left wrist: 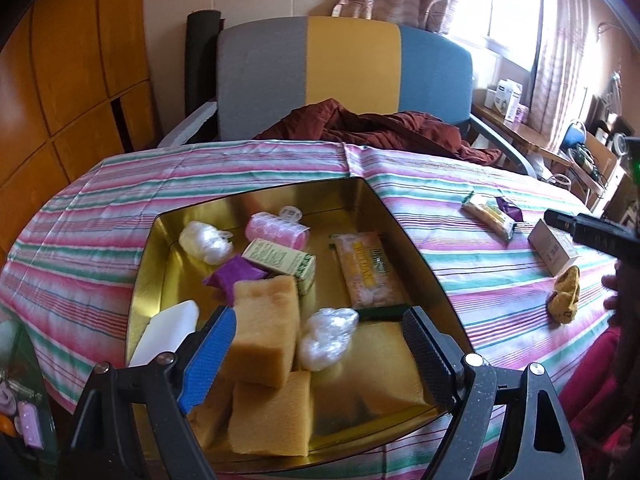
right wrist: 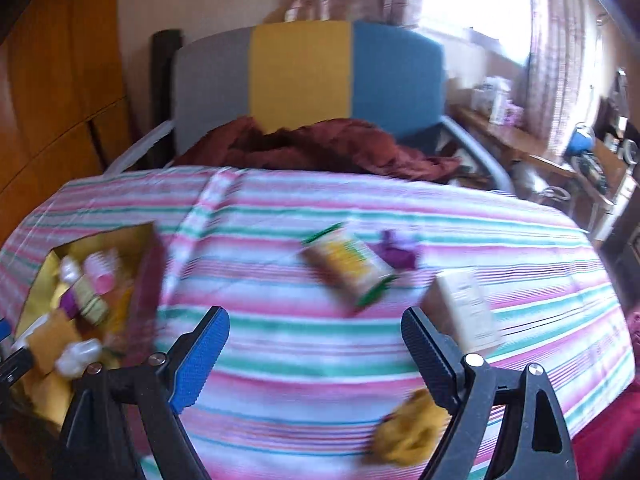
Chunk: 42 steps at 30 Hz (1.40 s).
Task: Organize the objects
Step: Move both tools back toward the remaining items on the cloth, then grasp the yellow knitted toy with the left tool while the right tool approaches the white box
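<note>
A gold tin tray (left wrist: 384,208) sits on the striped tablecloth (left wrist: 120,208) and holds nine things: two tan sponges (left wrist: 266,336), two balls of clear plastic (left wrist: 326,338), one pink hair roller (left wrist: 276,230), one small green-and-cream box (left wrist: 280,260), one purple wrapper (left wrist: 234,276), one orange snack packet (left wrist: 368,270) and one white bottle (left wrist: 166,332) leaning at its near left edge. Four more things lie on the cloth to the right of the tray: a snack bar (left wrist: 488,216), a second purple wrapper (left wrist: 508,206) just beside it, a pale carton (left wrist: 554,246) and a yellow crumpled lump (left wrist: 564,294). The packet's print is too blurred to read.

The left gripper (left wrist: 316,344) hangs over the near end of the tray, jaws spread wide with nothing pinched between them. The right gripper (right wrist: 316,346) hovers over bare cloth, jaws likewise spread and empty (its view is smeared).

Behind the table stands a chair (left wrist: 344,68) in grey, yellow and blue panels with a maroon cloth (left wrist: 380,128) heaped on it. Wooden cabinets (left wrist: 68,80) fill the left wall; a curtained window (left wrist: 508,12) is at far right.
</note>
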### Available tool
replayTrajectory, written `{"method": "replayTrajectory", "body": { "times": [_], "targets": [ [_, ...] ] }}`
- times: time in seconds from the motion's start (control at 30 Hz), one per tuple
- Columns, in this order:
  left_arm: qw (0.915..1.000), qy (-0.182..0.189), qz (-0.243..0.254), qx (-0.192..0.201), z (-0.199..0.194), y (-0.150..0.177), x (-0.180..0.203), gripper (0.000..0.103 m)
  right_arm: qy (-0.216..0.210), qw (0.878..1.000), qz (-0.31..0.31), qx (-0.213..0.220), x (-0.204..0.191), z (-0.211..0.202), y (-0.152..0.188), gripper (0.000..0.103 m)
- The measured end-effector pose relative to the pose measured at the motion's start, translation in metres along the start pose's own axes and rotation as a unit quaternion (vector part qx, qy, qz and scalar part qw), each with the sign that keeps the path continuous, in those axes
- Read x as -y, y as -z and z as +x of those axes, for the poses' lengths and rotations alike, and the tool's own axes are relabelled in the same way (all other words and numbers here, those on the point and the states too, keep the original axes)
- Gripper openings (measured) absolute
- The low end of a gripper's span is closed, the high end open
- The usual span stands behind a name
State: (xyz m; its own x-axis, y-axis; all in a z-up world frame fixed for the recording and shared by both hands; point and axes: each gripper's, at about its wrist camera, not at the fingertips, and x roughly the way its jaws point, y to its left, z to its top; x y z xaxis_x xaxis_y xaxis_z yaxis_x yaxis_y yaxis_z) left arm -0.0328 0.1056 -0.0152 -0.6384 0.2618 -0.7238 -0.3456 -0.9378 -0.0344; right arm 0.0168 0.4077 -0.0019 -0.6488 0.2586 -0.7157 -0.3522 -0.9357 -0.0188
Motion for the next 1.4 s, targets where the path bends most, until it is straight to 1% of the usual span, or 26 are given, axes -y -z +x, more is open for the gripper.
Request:
{"method": "replayTrajectory", "body": {
  "times": [0.1,0.23,0.33,0.37,0.4,0.47,0.5,0.67,0.87,0.93,1.03,1.07,1.13,1.2,1.3,1.33,1.4],
  "targets": [
    [0.9999,0.007,0.012,0.001,0.002,-0.004,0.009,0.086,0.037,0.999,0.018,0.010,0.033,0.003,-0.007,0.090],
    [0.9994,0.018,0.028,0.003,0.004,-0.009,0.024,0.086,0.083,0.994,0.062,0.020,0.082,0.009,-0.010,0.090],
    [0.9987,0.027,0.043,0.004,0.006,-0.015,0.036,0.087,0.099,0.989,0.109,0.027,0.113,0.011,-0.005,0.090],
    [0.9984,0.030,0.047,0.004,0.008,-0.016,0.041,0.087,0.099,0.985,0.137,0.025,0.125,0.012,-0.002,0.090],
    [0.9982,0.033,0.051,0.003,0.010,-0.018,0.045,0.087,0.089,0.982,0.168,0.017,0.136,0.015,0.001,0.090],
    [0.9976,0.040,0.057,-0.001,0.014,-0.021,0.055,0.087,0.070,0.975,0.212,0.013,0.150,0.016,0.005,0.090],
    [0.9972,0.045,0.060,-0.003,0.016,-0.022,0.061,0.087,0.069,0.972,0.224,0.011,0.154,0.016,0.007,0.090],
    [0.9937,0.077,0.081,-0.012,0.026,-0.030,0.090,0.087,0.051,0.964,0.261,-0.005,0.166,0.021,0.014,0.090],
    [0.9911,0.102,0.079,-0.034,0.046,-0.043,0.113,0.087,0.027,0.955,0.296,-0.011,0.176,0.024,0.021,0.090],
    [0.9900,0.106,0.085,-0.038,0.051,-0.046,0.122,0.087,0.025,0.951,0.307,-0.006,0.180,0.021,0.022,0.090],
    [0.9873,0.120,0.096,-0.040,0.058,-0.050,0.139,0.087,0.036,0.945,0.324,0.013,0.188,0.013,0.024,0.090],
    [0.9857,0.129,0.099,-0.044,0.060,-0.052,0.145,0.087,0.041,0.942,0.332,0.019,0.191,0.010,0.025,0.090],
    [0.9800,0.159,0.105,-0.057,0.068,-0.054,0.158,0.087,0.051,0.936,0.346,0.027,0.197,0.006,0.028,0.090],
    [0.9753,0.177,0.114,-0.066,0.075,-0.056,0.172,0.087,0.052,0.932,0.358,0.034,0.202,0.003,0.030,0.090],
    [0.9672,0.204,0.133,-0.072,0.081,-0.058,0.199,0.087,0.042,0.930,0.364,0.030,0.204,0.004,0.032,0.090],
    [0.9622,0.223,0.137,-0.075,0.082,-0.058,0.209,0.087,0.040,0.930,0.364,0.027,0.204,0.005,0.032,0.090],
    [0.9535,0.249,0.151,-0.076,0.082,-0.057,0.227,0.087,0.036,0.931,0.363,0.025,0.203,0.007,0.031,0.090]
  ]
}}
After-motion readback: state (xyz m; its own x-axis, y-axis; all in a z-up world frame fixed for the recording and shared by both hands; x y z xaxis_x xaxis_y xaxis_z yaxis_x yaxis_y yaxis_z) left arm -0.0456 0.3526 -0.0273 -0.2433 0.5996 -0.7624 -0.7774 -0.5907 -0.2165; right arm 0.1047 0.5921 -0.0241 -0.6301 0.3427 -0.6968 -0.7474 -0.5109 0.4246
